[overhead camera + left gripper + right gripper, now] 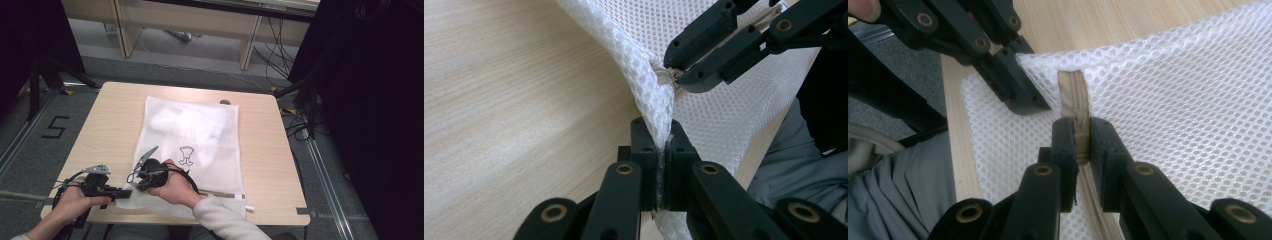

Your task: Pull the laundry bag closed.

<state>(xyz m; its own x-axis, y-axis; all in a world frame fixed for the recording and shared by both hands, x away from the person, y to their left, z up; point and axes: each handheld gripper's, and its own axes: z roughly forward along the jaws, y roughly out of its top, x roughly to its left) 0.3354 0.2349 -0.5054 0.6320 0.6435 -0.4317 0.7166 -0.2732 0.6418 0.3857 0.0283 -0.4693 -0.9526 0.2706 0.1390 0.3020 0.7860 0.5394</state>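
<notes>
Left claw (663, 165) clamped on mesh bag (200, 135) corner by the surface's (115, 115) near edge, right claw (1082, 150) pinching its zipper (1074, 95) just beside; mesh could tear or slip if pulled hard

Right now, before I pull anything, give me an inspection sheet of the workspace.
Surface: wooden table, bare around the bag.
Job's things: white mesh bag lying flat, white contents inside; beige zipper along its near edge.
Clutter: small dark object at the far edge.
Grippers: left gripper shut on mesh corner; right gripper shut on the zipper.
Cables: loose cables on the floor, right.
Surroundings: black curtains, wooden furniture behind.
</notes>
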